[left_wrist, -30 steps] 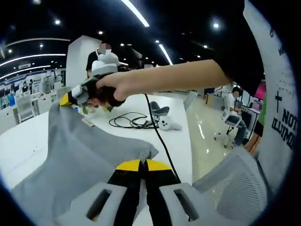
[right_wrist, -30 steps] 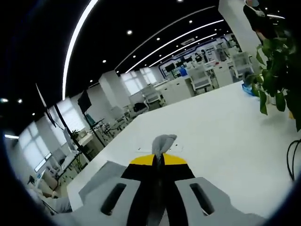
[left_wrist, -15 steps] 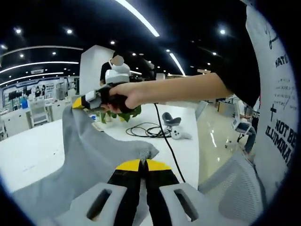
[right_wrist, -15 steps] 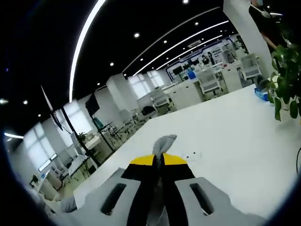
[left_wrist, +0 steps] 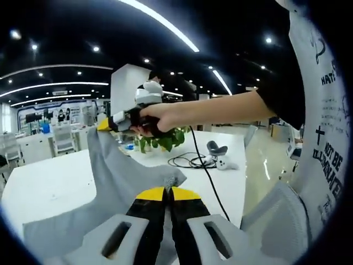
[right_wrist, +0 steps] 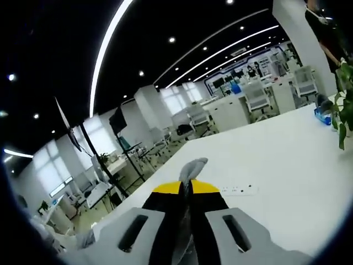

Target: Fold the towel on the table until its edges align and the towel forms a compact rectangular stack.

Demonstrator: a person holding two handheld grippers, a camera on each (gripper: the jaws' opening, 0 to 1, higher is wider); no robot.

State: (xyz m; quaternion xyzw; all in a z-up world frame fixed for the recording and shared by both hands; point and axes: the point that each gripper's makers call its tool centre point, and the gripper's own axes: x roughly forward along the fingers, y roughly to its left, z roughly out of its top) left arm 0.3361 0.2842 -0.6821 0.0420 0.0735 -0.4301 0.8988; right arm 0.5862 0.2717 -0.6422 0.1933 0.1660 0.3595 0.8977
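Left claw: the left gripper [left_wrist: 167, 190], with yellow-tipped black jaws on a grey body, was clenched on a corner of the grey fabric towel [left_wrist: 118, 182], a small tuft of cloth poking out just past the jaw tips.
Right claw: the right gripper [right_wrist: 187, 185] was likewise clamped on the towel [right_wrist: 191, 165], its jaws together with a rounded nub of grey cloth rising from between them; in the left gripper view the same tool [left_wrist: 113, 122] appeared held by the person's hand [left_wrist: 157, 117], pinching the far upper corner.
Towel position: it hung stretched between the two claws above the white table [left_wrist: 49, 185], draped from the right claw's corner down towards the left claw, its lower edge spread near the tabletop.
Hidden or unclear: the towel's lower part was cut off behind the left gripper's body; whether the cloth touched the table could not be told. In the right gripper view only the pinched nub showed.
Surroundings: a green potted plant [left_wrist: 162, 139], a coiled black cable [left_wrist: 190, 161] and a white handheld controller [left_wrist: 220, 157] sat on the far table beyond the hand; a grey mesh chair [left_wrist: 276, 218] stood at the right.
Change from earlier: both grips stayed unchanged over the last second; the right claw's corner sat higher and more upright, and both backgrounds shifted with the cameras.
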